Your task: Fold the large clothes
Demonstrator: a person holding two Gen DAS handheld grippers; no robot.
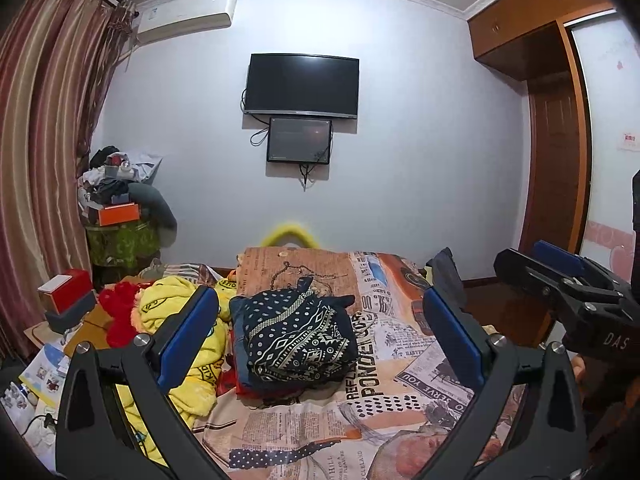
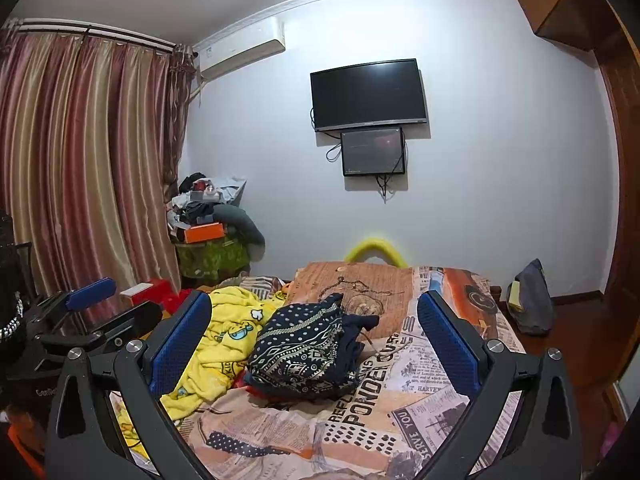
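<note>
A folded dark navy garment with white dots and geometric bands (image 1: 298,340) lies on a small stack of folded clothes on the bed, also seen in the right wrist view (image 2: 308,350). A crumpled yellow fleece garment (image 1: 188,344) lies to its left (image 2: 224,340). My left gripper (image 1: 320,336) is open and empty, held above the bed short of the stack. My right gripper (image 2: 314,340) is open and empty, also short of the stack. The right gripper shows at the right edge of the left wrist view (image 1: 560,280); the left gripper shows at the left of the right wrist view (image 2: 80,312).
The bed has a newspaper-print cover (image 1: 400,400). A red plush item (image 1: 120,312) and red box (image 1: 66,292) sit left of the bed. A cluttered pile (image 1: 116,200) stands by the curtain (image 1: 40,140). A TV (image 1: 302,84) hangs on the far wall; a wardrobe (image 1: 556,160) stands right.
</note>
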